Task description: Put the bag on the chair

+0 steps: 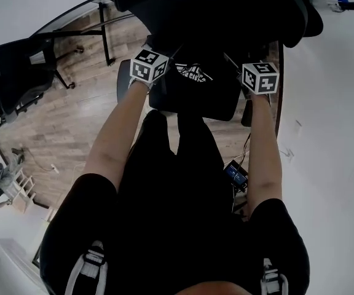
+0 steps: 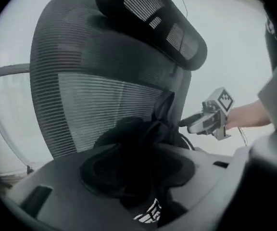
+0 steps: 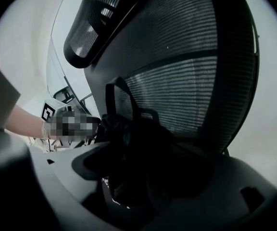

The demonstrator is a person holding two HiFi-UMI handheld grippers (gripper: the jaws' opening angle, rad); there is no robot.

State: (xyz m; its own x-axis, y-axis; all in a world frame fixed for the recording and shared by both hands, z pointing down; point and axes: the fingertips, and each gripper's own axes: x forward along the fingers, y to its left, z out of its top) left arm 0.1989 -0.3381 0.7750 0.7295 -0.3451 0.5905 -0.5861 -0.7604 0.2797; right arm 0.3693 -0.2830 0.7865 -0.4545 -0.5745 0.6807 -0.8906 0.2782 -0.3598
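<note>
Black bag (image 1: 195, 91) with white print sits at the centre of the head view, low against the mesh backrest of an office chair (image 2: 105, 71). The left gripper (image 3: 96, 124) and right gripper (image 2: 186, 121) each clamp bunched bag fabric from opposite sides, beneath the headrest (image 2: 153, 18).

The bag (image 1: 195, 94) is black and soft, with a white print (image 2: 148, 214) on its face. It sits low, right against the backrest (image 2: 95, 95), with its top bunched up and a strap (image 3: 112, 105) looping upward. The chair (image 1: 226, 11) is a black office chair with a grey mesh back and a curved mesh headrest (image 2: 153, 18). It faces the person.
</note>
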